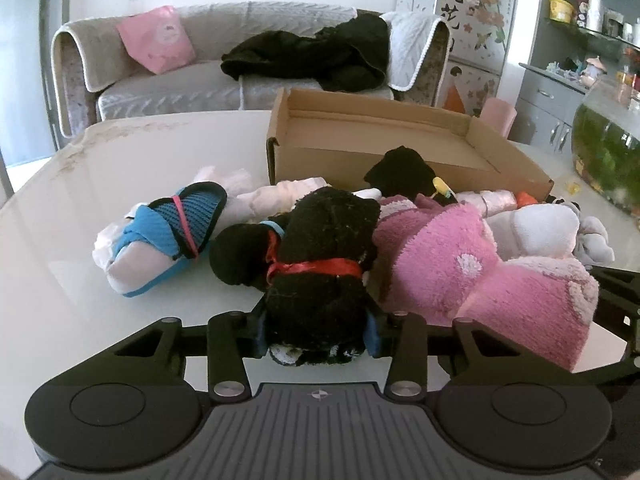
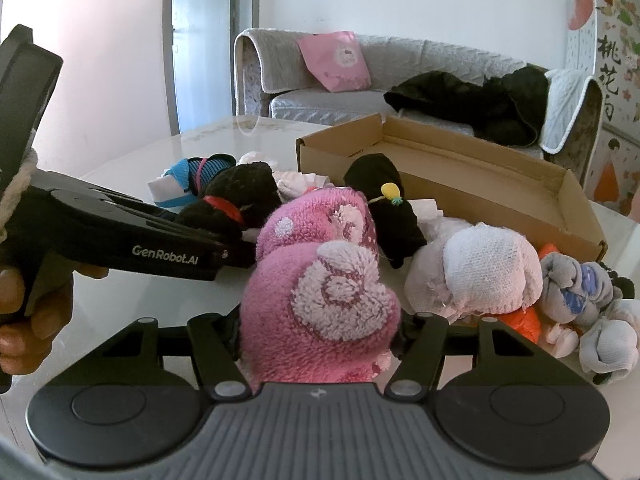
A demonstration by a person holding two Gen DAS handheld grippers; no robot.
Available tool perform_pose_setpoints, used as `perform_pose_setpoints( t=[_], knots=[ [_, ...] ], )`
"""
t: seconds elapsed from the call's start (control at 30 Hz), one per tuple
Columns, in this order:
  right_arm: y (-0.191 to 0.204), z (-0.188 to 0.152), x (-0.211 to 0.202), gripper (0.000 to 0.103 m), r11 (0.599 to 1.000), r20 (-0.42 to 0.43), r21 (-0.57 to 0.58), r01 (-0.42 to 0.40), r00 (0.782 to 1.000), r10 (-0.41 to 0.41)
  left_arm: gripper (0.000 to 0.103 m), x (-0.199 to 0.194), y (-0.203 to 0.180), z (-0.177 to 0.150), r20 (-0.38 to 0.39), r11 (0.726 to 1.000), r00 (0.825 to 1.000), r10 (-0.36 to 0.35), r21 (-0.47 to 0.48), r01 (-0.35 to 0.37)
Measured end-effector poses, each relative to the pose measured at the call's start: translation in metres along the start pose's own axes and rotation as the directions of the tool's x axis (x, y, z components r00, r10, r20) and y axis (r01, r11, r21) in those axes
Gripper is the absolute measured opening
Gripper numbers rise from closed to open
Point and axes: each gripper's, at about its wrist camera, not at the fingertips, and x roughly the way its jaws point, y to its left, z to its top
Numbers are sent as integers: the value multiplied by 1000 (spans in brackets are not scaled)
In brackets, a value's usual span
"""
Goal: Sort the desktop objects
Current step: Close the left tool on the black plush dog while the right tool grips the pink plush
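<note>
The left gripper (image 1: 316,330) is clamped on the near end of a black sock bundle (image 1: 320,248) tied with a red ribbon (image 1: 316,267), its blue pads (image 1: 374,330) pressing into the fabric on both sides. Just beside it, the right gripper (image 2: 320,334) grips a fluffy pink sock bundle (image 2: 320,300) between its fingers. Both bundles rest on the white table (image 1: 120,152), touching each other. Around them lie more rolled socks: a blue one (image 1: 168,232), a white one (image 2: 480,272), a grey one (image 2: 576,284) and another black one with a yellow clip (image 2: 390,191). Behind the pile stands an open cardboard box (image 1: 380,144). A hand (image 2: 24,320) holds the left gripper's handle.
</note>
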Motion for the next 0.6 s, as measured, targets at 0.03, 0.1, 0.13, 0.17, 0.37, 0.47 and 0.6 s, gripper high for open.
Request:
perform_pose_setpoints(
  t=[0.03, 0.1, 0.13, 0.17, 0.37, 0.47, 0.6],
  knots=[
    [0, 0, 0, 59, 1000, -1, 0, 0, 1000, 0, 50, -2, -1, 0, -1, 1000, 1000, 5, 4, -5],
    [0, -1, -1, 60, 1000, -2, 0, 0, 1000, 0, 52, -7, -1, -2, 2, 1000, 1000, 13, 9, -13],
    [0, -1, -2, 60, 1000, -2, -1, 1, 1000, -1, 56, -8, -2, -3, 0, 1000, 1000, 28, 10, -28],
    [0, -1, -1, 60, 1000, -4, -3, 1, 1000, -1, 66, -10, -2, -4, 0, 999, 999, 46, 12, -46],
    [0, 0, -2, 60, 1000, -2, -4, 2, 1000, -2, 84, -17, 0, -4, 36, 998, 997, 62, 13, -63],
    [0, -1, -2, 60, 1000, -3, -3, 1, 1000, -2, 83, -18, 1, -2, 46, 997, 996, 72, 4, -72],
    [-1, -1, -2, 60, 1000, -2, -3, 1, 1000, -1, 80, -17, 8, 0, 45, 997, 997, 69, -36, -68]
  ],
)
